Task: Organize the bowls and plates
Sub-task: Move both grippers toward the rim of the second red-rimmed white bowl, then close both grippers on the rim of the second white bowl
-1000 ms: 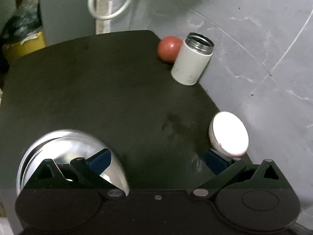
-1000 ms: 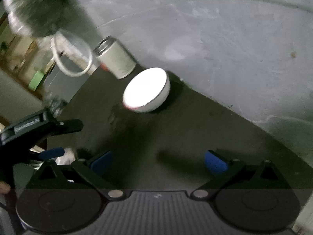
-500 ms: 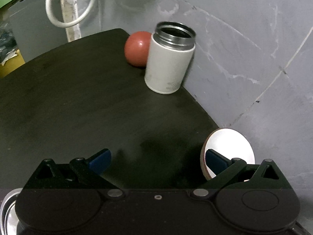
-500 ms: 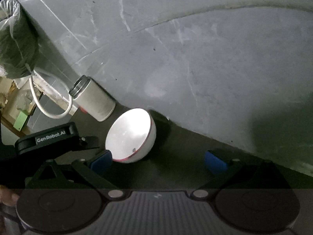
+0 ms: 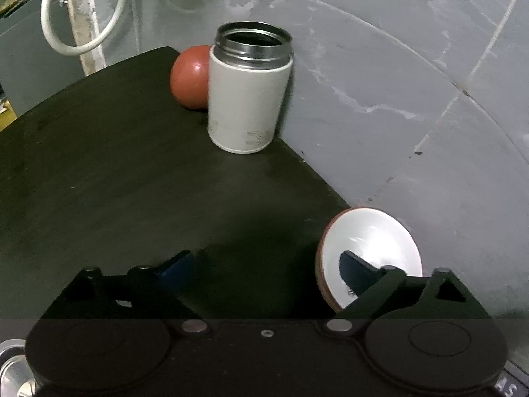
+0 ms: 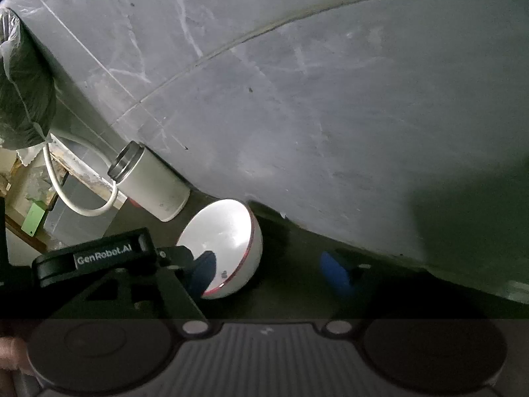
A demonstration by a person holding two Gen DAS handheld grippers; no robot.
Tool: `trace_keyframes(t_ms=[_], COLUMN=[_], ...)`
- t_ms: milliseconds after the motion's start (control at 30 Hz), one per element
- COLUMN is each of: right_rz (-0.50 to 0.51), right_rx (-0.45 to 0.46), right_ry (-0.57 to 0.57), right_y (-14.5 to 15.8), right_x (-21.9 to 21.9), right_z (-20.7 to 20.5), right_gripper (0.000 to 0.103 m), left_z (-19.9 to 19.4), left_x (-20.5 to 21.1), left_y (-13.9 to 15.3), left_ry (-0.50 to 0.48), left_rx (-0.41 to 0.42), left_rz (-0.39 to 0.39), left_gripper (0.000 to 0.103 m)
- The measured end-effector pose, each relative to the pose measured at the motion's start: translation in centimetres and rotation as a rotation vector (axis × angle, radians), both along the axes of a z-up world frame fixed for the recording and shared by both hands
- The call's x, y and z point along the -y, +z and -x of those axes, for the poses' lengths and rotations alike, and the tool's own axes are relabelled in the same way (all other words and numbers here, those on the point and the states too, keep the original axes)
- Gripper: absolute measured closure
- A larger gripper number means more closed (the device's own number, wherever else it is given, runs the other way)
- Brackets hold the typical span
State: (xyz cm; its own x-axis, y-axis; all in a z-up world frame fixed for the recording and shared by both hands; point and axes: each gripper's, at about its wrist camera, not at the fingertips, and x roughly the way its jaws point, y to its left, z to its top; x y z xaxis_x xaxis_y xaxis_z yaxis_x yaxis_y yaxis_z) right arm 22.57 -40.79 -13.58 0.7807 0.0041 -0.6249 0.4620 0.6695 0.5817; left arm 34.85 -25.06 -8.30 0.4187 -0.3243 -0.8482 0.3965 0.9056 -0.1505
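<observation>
A white bowl with a red rim [image 5: 370,248] sits tilted on the black table [image 5: 115,182], close to the grey wall. My left gripper [image 5: 264,271] is open. One of its fingers [image 5: 355,273] reaches inside the bowl and the other stays outside over the table. In the right wrist view the same bowl [image 6: 228,238] lies just left of centre, with the left gripper's finger [image 6: 203,274] in it. My right gripper [image 6: 254,274] is open and holds nothing; the bowl is at its left side. A shiny steel dish [image 5: 10,364] peeks in at the bottom left corner.
A white steel-mouthed flask [image 5: 248,99] stands open near the wall, with a red ball [image 5: 189,76] right behind it. The table's edge runs along the grey wall [image 5: 413,82]. A white hose loop [image 5: 66,33] hangs beyond the table's far corner.
My left gripper has swung away from the steel dish and up to the white bowl, and one finger now sits inside it. The right gripper has closed in on the bowl.
</observation>
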Motion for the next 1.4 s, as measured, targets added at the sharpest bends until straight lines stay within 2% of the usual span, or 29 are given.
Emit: trace_keyframes(t_ms=[67,233,300,367,400,700,1033,1200,1400], right_rz=[-0.003,-0.002,0.000,0.001,-0.001,0.012,0.029,0.016,0.029], right_rx=[-0.001,-0.003,-0.003,-0.002,0.001,0.012,-0.002,-0.022,0.006], right_ry=[0.000,0.013,0.018,0.020,0.017,0.032,0.066,0.085,0.108], right_y=[-0.1,0.0,-0.1,-0.1,-0.2,-0.2,0.1,0.2,1.5], right_x=[0.1,0.2,0.1,0.0,0.0,-0.6,-0.8,-1.1,-1.9], right_z=[-0.4,-0.7,-0.6,-0.9,-1.0,-2.0,-2.4,-2.0,-0.8], right_gripper=[0.040,0.046,0.050,0.056,0.061,0.079,0.084,0.087,0.087], left_z=[0.1,0.3,0.3,0.5,0.6,0.9,1.6,3.0,4.5], left_x=[0.4,1.0,1.1,1.3,1.3,1.9,1.8,1.1,-0.3], left_y=[0.0,-0.2,-0.3,-0.4,-0.4,-0.5,-0.5,0.3,1.7], left_ry=[-0.013,-0.028,-0.038,-0.049,-0.055,-0.113,-0.110,-0.111,-0.093], left_rx=[-0.009,-0.023,-0.030,-0.027,-0.024,-0.019,-0.028,-0.015,0.013], left_rz=[0.004,0.012,0.019,0.023,0.023,0.055,0.064,0.065,0.081], left_gripper=[0.021,0.036,0.051,0.058,0.061,0.090,0.093,0.093,0.093])
